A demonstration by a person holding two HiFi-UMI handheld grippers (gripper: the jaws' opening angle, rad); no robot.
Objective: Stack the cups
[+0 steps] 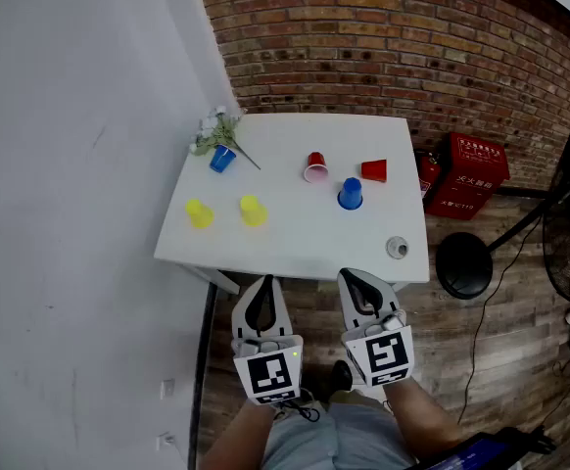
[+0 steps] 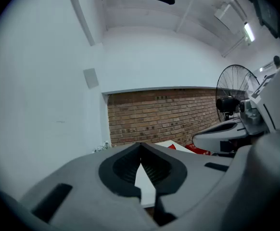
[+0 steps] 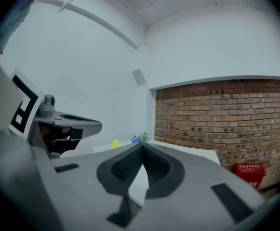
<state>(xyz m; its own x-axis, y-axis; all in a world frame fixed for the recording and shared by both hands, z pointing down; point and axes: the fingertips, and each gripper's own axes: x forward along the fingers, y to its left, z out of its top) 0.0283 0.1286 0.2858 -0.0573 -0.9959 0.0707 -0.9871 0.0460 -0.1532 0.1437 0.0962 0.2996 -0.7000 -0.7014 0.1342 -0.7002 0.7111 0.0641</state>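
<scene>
Hovering just short of the bench's [image 1: 295, 248] near edge, the left tool [image 1: 262, 282] and right tool [image 1: 351, 275] are both sitting pinched together, holding nothing. Yellow cups [image 1: 199, 213] [image 1: 253, 211], blue cups [image 1: 222, 159] [image 1: 351, 194] and red cups [image 1: 315, 167] [image 1: 374, 170] are sitting apart on the bench, unstacked.
</scene>
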